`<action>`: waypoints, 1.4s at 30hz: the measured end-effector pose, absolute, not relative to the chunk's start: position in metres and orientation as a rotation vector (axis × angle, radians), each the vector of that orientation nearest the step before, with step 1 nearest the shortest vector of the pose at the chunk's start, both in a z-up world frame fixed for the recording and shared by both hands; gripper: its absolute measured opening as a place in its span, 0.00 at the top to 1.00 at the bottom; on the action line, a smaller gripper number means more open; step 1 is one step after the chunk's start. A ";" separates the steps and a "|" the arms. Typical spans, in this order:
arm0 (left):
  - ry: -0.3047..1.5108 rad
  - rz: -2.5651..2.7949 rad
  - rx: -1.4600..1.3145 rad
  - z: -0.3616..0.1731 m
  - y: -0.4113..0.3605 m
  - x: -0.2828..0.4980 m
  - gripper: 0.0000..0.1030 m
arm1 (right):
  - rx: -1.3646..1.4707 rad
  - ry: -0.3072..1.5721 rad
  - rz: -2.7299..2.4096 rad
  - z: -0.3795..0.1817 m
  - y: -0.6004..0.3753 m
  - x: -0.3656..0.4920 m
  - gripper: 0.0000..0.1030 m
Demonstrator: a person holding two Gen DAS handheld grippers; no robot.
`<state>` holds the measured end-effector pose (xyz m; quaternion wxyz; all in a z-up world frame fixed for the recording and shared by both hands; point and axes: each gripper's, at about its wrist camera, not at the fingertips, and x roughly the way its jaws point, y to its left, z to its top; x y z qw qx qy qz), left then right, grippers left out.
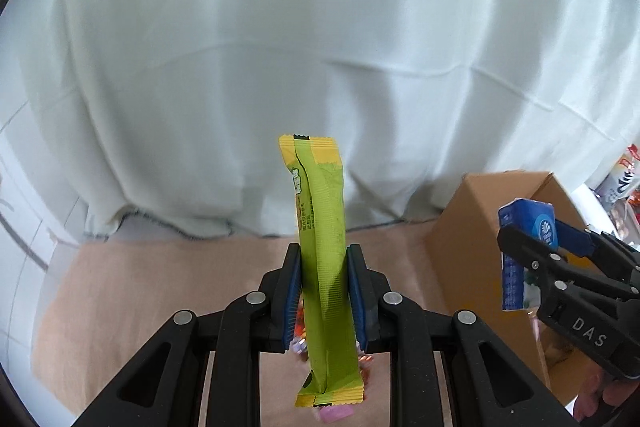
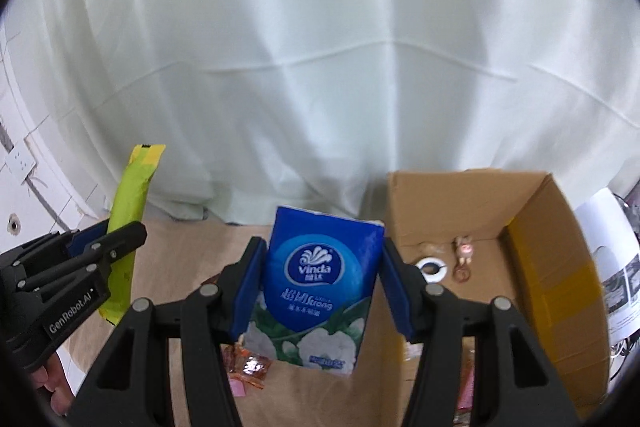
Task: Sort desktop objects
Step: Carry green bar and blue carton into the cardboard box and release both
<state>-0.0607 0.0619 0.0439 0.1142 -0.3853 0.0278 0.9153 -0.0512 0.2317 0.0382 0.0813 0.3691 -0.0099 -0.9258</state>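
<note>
My left gripper (image 1: 324, 255) is shut on a long green and yellow snack packet (image 1: 322, 227), which stands upright between the blue pads, well above the table. In the right wrist view that same green packet (image 2: 132, 211) and left gripper (image 2: 108, 235) show at the left. My right gripper (image 2: 322, 259) is shut on a blue tissue pack (image 2: 320, 283), its pads pressing both sides. In the left wrist view, the tissue pack (image 1: 528, 227) and right gripper (image 1: 544, 247) hang at the right, in front of the cardboard box.
An open cardboard box (image 2: 552, 247) sits at the right, with a white tape roll (image 2: 432, 269) and a small figure keychain (image 2: 464, 251) inside. Small orange and pink wrappers (image 2: 248, 371) lie on the tan tabletop (image 1: 160, 287) below. A white curtain (image 2: 320, 67) hangs behind.
</note>
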 end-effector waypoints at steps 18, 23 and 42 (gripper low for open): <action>0.176 2.454 -1.000 0.059 0.191 -0.041 0.78 | 1.140 -0.167 -2.976 0.052 0.349 -0.016 0.41; 0.191 2.393 -0.993 0.055 0.227 -0.031 0.78 | 1.181 -0.197 -3.015 0.045 0.375 -0.012 0.41; 0.283 2.234 -1.084 0.004 0.295 -0.013 0.77 | 1.326 -0.295 -3.021 0.012 0.427 0.008 0.41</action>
